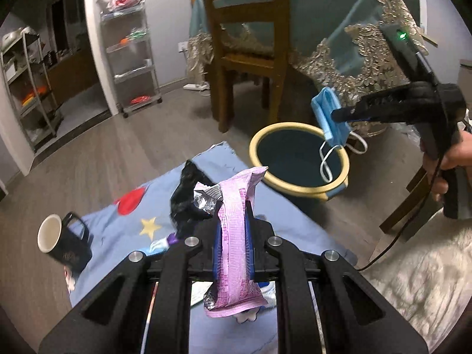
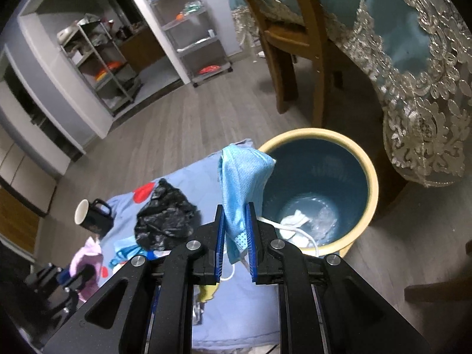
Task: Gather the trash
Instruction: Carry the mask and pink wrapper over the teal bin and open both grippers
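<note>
Some white scraps are already lying in the bin at centre frame, the right gripper is pinching a blue face mask beside its rim, the left gripper is clamping a pink wrapper, and the black bag is waiting lower left.

Grey wood-plank floor; a wooden chair tucked against a table draped in teal, lace-edged cloth; metal shelving racks flank a white wall corner

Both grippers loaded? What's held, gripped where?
Left gripper pinches pink foil snack wrapper mid-length. Right gripper pinches blue disposable face mask near one end, ear loops dangling.
</note>
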Motion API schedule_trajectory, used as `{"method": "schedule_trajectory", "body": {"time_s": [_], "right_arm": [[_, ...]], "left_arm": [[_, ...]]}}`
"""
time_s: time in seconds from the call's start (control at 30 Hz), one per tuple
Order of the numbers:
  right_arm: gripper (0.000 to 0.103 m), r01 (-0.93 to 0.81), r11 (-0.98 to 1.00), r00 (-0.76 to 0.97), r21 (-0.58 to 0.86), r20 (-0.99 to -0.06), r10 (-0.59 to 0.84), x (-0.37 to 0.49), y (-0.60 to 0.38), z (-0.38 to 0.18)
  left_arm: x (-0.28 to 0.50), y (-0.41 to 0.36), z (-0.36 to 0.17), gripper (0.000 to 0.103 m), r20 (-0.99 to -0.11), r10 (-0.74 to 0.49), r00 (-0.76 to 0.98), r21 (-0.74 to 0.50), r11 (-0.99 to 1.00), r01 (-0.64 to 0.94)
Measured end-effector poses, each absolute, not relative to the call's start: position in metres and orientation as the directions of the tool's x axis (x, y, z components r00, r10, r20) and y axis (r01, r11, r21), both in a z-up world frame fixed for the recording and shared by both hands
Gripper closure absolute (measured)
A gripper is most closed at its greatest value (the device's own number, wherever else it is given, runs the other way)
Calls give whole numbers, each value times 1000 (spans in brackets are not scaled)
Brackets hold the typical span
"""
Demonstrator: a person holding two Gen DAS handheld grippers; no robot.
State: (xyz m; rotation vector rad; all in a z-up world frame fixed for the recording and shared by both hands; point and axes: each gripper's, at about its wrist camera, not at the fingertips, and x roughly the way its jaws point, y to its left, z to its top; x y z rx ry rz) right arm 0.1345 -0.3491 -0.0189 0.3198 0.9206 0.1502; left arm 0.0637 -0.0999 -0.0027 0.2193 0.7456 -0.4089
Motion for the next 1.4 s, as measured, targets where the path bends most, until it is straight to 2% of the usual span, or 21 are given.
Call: {"method": "schedule_trajectory", "body": {"time_s": [0.43, 0.67, 1.13, 1.4], "right_arm": [[88, 110, 955, 557, 274, -813, 170, 166, -383, -48], [88, 182, 951, 575, 250, -811, 103, 177, -406, -56], [88, 273, 922, 541, 276, -836, 90, 191, -447, -80], [88, 316, 894, 516, 319, -848, 120, 190, -457, -93]], "left_arm": [[90, -156, -11, 91, -725, -327, 606, 47, 854, 518], [111, -183, -16, 91, -740, -351, 574, 36, 831, 555], [157, -221, -38, 91, -765, -350, 541, 28, 821, 570], [180, -247, -75, 91, -794, -377, 477, -69, 835, 545]]}}
